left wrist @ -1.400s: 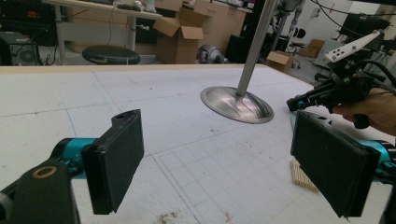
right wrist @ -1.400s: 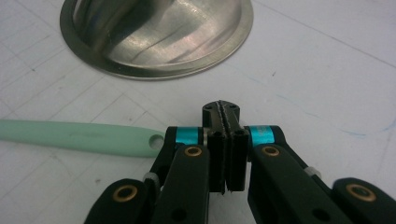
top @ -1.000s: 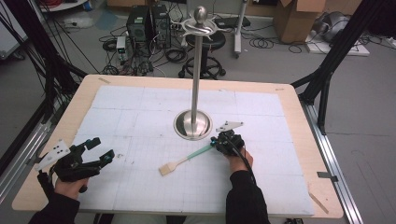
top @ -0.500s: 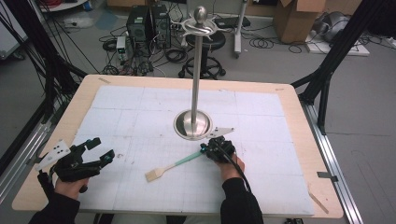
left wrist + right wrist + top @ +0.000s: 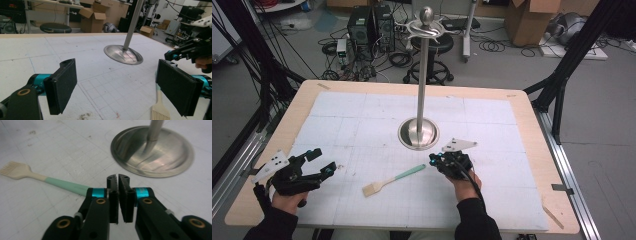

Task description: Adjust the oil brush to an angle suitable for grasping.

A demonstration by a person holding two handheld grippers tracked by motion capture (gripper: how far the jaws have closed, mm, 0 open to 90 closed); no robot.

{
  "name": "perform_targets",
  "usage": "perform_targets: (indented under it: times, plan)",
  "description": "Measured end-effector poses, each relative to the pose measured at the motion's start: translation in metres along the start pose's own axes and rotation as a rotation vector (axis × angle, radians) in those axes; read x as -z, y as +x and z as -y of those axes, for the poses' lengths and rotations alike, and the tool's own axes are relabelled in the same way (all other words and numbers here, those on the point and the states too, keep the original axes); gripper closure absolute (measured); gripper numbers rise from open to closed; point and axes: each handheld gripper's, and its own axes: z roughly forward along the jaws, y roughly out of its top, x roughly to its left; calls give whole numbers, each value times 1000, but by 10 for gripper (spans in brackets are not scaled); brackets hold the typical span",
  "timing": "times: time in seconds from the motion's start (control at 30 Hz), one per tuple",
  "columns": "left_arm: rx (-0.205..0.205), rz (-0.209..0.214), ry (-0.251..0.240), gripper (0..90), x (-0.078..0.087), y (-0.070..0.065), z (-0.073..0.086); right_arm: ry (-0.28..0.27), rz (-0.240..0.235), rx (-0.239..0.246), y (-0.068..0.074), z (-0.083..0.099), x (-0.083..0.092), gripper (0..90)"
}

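Past the tabletop (image 5: 532, 150) is a grey floor (image 5: 602, 100) with tangled cables (image 5: 502, 47). A black stool (image 5: 432, 55), computer boxes (image 5: 369, 25) and cardboard boxes (image 5: 532, 20) stand there.

Mint-handled cream brush (image 5: 390, 180)

The brush (image 5: 392, 180) lay flat on the mat (image 5: 362, 120) in front of the stand's base (image 5: 418, 133), with the left gripper (image 5: 319, 160) well off to its left and the right gripper (image 5: 437, 161) just beside its handle end.
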Motion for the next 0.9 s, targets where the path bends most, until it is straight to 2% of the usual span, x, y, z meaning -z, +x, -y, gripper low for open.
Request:
perform_targets:
  times: [0.1,0.17,0.2,0.23,0.3,0.33,0.37,0.4,0.5,0.53,0.67,0.8,0.9]
  plan:
    - [6,14,-4,182,0,-1,0,-46,21,-13,-3,7,19,729]
    - [15,23,-11,182,0,-1,0,-87,74,-23,-4,14,36,595]
    - [13,24,-11,181,0,-2,-1,-109,103,-51,-6,19,46,514]
    - [15,28,-13,181,0,-2,-1,-142,130,-103,-9,26,63,391]
    - [12,33,-13,180,0,-3,-1,-152,143,-116,-10,29,68,356]
    - [15,35,-13,179,1,-3,-1,-166,162,-129,-10,33,78,296]
    - [17,38,-11,174,1,-3,-2,-205,185,-136,-10,38,90,204]
    - [19,40,-12,174,1,-3,-2,-205,185,-136,-10,38,90,204]
    - [25,51,-18,167,1,-4,-3,-270,197,-132,-7,47,115,178]
    - [19,53,-19,167,1,-4,-3,-270,197,-132,-7,47,115,178]
    - [4,69,-21,175,0,-8,-4,-275,215,-118,-5,59,134,164]
    - [-33,77,-14,186,0,-14,-6,-277,232,-120,-2,73,149,163]
    - [-44,88,-19,188,-1,-19,-8,-288,247,-111,0,75,156,163]
